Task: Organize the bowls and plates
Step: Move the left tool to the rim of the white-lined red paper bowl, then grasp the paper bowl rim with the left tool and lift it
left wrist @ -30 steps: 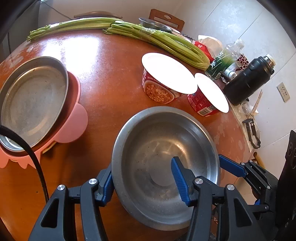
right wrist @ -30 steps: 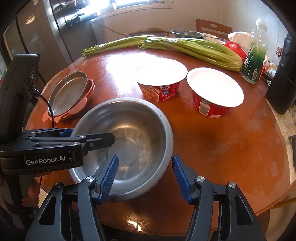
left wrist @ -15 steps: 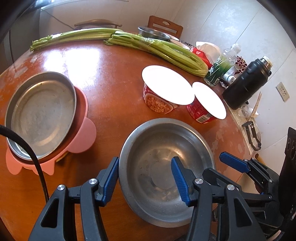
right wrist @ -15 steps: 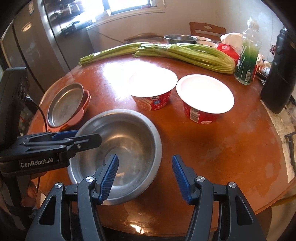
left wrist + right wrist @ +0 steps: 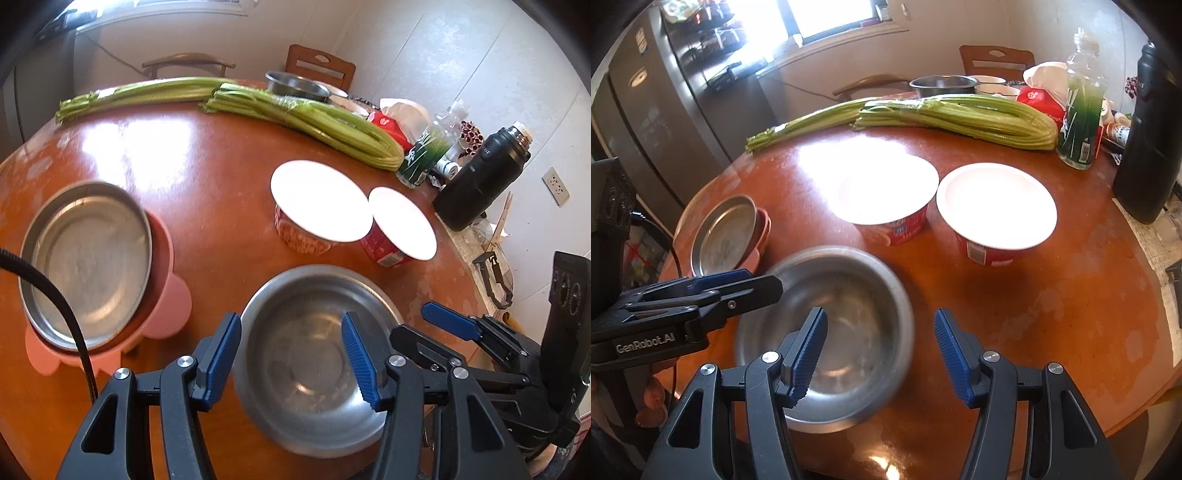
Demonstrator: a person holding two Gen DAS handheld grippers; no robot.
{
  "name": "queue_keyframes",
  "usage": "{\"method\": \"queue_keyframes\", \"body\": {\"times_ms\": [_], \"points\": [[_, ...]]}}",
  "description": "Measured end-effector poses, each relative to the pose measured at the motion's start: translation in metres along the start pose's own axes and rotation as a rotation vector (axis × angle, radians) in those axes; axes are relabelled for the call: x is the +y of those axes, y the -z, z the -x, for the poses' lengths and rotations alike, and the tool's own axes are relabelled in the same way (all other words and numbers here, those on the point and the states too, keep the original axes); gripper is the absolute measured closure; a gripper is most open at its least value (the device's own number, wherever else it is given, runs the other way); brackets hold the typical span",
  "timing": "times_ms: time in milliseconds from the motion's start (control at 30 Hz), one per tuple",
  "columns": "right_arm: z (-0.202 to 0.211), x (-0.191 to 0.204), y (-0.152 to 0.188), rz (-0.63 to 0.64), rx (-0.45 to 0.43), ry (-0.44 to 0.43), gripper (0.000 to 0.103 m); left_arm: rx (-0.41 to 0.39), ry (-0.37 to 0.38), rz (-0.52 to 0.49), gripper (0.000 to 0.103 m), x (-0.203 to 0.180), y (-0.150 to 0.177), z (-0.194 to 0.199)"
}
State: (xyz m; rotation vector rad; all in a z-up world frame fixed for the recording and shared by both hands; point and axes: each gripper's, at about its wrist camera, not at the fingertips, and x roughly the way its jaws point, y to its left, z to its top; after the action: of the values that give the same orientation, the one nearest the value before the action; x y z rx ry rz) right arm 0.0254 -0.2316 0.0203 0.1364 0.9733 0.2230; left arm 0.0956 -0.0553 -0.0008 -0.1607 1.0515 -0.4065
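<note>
Apparently both tools (open) withdrew from bowl.

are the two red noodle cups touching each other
Cannot tell. In the left wrist view the lids of the two noodle cups overlap; the right wrist view suggests a sliver between them.

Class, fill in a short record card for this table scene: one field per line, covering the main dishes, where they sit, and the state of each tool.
Surface: round wooden table
Steel bowl: empty, upright, at near edge
Steel plate: stacked on pink plate, on the left side
Noodle cups: two, lids on, side by side
Left tool: open, straddling bowl's left rim
Right tool: open, straddling bowl's right rim
Far edge: celery
</note>
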Motion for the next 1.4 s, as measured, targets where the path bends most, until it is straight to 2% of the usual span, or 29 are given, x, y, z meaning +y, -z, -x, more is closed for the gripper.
{"method": "queue_keyframes", "body": {"times_ms": [200, 433, 733, 867, 1067, 1133, 1200, 1300, 1400], "points": [[-0.011, -0.006, -0.016, -0.049, -0.003, -0.028, 0.040, 0.004, -0.010, -0.002, 0.047, 0.000, -0.015, -0.004], [-0.029, -0.013, -0.039, -0.146, -0.004, -0.081, 0.040, -0.046, -0.052, -0.024, 0.047, 0.001, -0.060, -0.005], [-0.057, -0.020, -0.057, -0.224, 0.016, -0.107, 0.040, 0.008, -0.053, -0.007, 0.047, 0.006, -0.108, -0.049], [-0.068, -0.020, -0.062, -0.219, 0.020, -0.094, 0.040, 0.045, -0.051, -0.015, 0.047, 0.002, -0.116, -0.071], [-0.077, -0.019, -0.067, -0.195, 0.032, -0.080, 0.040, 0.099, -0.009, 0.000, 0.047, 0.003, -0.121, -0.099], [-0.077, -0.017, -0.068, -0.172, 0.024, -0.068, 0.040, 0.113, 0.005, 0.007, 0.050, 0.004, -0.121, -0.105], [-0.079, -0.016, -0.069, -0.161, 0.022, -0.068, 0.041, 0.119, 0.018, 0.003, 0.060, 0.003, -0.120, -0.106], [-0.079, -0.016, -0.069, -0.149, 0.018, -0.057, 0.041, 0.112, 0.006, -0.008, 0.065, 0.000, -0.119, -0.106], [-0.078, -0.016, -0.068, -0.140, 0.015, -0.046, 0.041, 0.107, 0.025, -0.001, 0.068, 0.002, -0.120, -0.103]]}}
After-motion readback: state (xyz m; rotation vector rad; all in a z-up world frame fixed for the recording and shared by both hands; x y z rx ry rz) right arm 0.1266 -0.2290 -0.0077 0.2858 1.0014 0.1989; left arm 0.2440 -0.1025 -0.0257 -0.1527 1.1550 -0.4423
